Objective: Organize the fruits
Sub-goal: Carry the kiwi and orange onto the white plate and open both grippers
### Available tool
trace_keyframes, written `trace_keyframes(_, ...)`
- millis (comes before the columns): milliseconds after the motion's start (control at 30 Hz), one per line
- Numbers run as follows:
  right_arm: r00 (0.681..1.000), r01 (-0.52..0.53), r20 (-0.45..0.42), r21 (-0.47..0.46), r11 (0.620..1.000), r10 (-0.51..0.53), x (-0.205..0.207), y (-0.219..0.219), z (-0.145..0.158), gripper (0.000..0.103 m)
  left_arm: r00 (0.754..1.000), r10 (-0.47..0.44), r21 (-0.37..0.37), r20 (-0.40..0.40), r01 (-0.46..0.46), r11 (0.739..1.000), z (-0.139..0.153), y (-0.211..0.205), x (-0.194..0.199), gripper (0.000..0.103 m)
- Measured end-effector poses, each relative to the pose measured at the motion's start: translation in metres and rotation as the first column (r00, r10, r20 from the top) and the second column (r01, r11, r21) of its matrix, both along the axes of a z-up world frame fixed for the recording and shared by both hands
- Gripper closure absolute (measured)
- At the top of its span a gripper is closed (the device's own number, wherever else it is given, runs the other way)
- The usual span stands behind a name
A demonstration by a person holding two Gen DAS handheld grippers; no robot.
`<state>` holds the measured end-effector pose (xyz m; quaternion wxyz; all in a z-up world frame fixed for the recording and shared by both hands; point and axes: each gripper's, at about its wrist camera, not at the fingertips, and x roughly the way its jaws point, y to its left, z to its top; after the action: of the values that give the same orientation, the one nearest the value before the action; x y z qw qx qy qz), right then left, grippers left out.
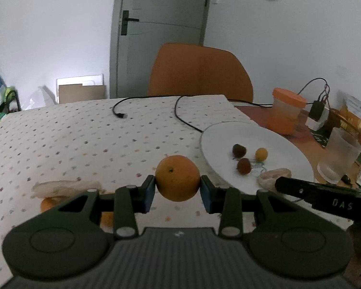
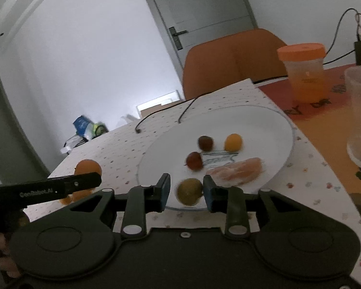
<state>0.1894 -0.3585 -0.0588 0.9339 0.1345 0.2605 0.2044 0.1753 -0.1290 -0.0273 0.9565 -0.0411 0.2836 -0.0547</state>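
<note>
An orange (image 1: pixel 177 178) is being gripped between the fingers of the left gripper (image 1: pixel 177 190), above the dotted cloth on the counter (image 1: pixel 84 139), left of the plate (image 1: pixel 252 142). A greenish fruit (image 2: pixel 189 191) is being framed by the parted fingers of the right gripper (image 2: pixel 186 192) over the plate's near rim; whether the pads are touching it cannot be told.

Orange (image 1: pixel 177 177) between the left tongs' (image 1: pixel 177 191) pads, white plate (image 1: pixel 248 134) with 3 small fruits beside.

Glossy white plate (image 2: pixel 264 125) on matt dotted tablecloth (image 1: pixel 72 139)
</note>
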Motion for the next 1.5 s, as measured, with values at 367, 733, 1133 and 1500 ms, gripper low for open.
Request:
trace_keyframes(367, 1.000, 0.018, 0.015, 0.014, 1.000, -0.019, -0.005, -0.019, 0.002, 0.061, 0.998, -0.062, 0.014, 0.007, 0.062, 0.998, 0.002, -0.027, 0.014, 0.064)
trace_keyframes(733, 0.998, 0.049, 0.027, 0.027, 0.998, -0.050, -0.009, -0.036, 0.006, 0.059, 0.994, -0.110, 0.031, 0.008, 0.110, 0.993, 0.005, -0.051, 0.032, 0.064)
trace_keyframes(1133, 0.996, 0.080, 0.027, 0.038, 0.996, -0.081, -0.008, -0.048, 0.007, 0.049, 0.994, -0.104, 0.052, 0.016, 0.103, 0.993, 0.006, -0.061, 0.038, 0.059)
trace_keyframes(1500, 0.998, 0.046, 0.033, 0.043, 0.998, -0.048, -0.010, -0.036, 0.009, 0.041, 1.000, 0.001, 0.040, -0.006, -0.001, 0.999, 0.005, -0.027, 0.019, 0.042)
